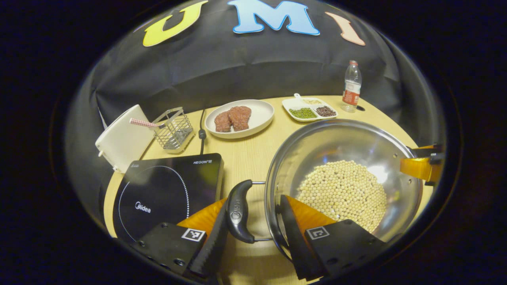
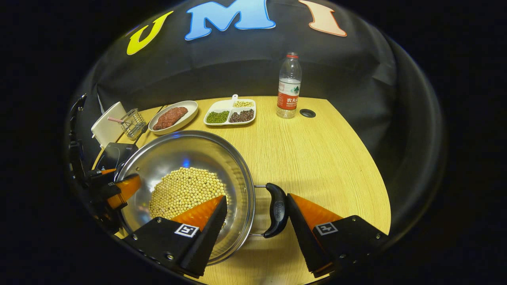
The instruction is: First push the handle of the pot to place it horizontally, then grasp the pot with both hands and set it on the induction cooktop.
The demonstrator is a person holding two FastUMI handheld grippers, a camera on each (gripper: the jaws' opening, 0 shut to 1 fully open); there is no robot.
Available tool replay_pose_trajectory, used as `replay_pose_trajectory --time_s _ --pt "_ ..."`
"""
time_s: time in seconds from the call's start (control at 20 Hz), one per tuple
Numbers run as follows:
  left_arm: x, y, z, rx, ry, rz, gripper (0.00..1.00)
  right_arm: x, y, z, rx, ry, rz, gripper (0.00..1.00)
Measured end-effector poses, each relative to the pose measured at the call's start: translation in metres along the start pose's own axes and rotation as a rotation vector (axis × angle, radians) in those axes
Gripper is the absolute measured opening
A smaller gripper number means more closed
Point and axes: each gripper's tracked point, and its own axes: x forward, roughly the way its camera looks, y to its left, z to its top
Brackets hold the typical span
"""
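Left gripper view: steel pot (image 1: 344,178) lower right of frame, on wooden table (image 1: 245,158), heap of soybeans (image 1: 342,194) inside. Left gripper (image 1: 253,221) at bottom centre, jaws partly open, straddling pot's near side: one finger outside the black side handle (image 1: 239,211), other finger over the rim, inside the pot. Contact with both fingers unclear, so firm hold cannot be told. Handle lying flat, level with rim. Induction cooktop (image 1: 166,194) lower left, just beside that handle, bare top. Right gripper (image 1: 422,166) at right edge, at pot's far rim.

Right gripper view: same pot (image 2: 186,186) lower left of frame. Right gripper (image 2: 257,221) at bottom centre, jaws partly open, one finger inside the pot over the rim, other finger just outside the second black handle (image 2: 276,209), close to touching; grip not certain. Left gripper (image 2: 119,190) at left edge, at opposite rim.

Upper part of left gripper view: plate of meat (image 1: 239,118) centre, divided dish of beans (image 1: 309,109) right of it, water bottle (image 1: 351,86) farther right, wire basket (image 1: 174,128) and white board (image 1: 122,136) upper left behind cooktop, black cord (image 1: 202,132) running back from cooktop.
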Motion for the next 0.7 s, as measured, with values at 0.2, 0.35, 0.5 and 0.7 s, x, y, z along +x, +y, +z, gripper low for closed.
replay_pose_trajectory --time_s 0.2,0.35,0.5,0.7 --pt "-0.002 0.0 -0.001 -0.026 -0.006 -0.011 0.71 0.001 -0.012 0.001 0.016 -0.007 -0.05 0.76" --pt "-0.001 0.0 -0.001 -0.038 -0.005 -0.013 0.67 0.003 -0.012 -0.001 0.012 0.005 -0.049 0.52" --pt "0.0 -0.001 0.001 -0.058 -0.016 -0.013 0.7 0.001 -0.013 -0.001 -0.012 0.005 -0.055 0.53" --pt "-0.001 -0.001 0.001 -0.058 -0.014 -0.011 0.68 0.003 -0.012 -0.001 -0.023 0.009 -0.06 0.47"
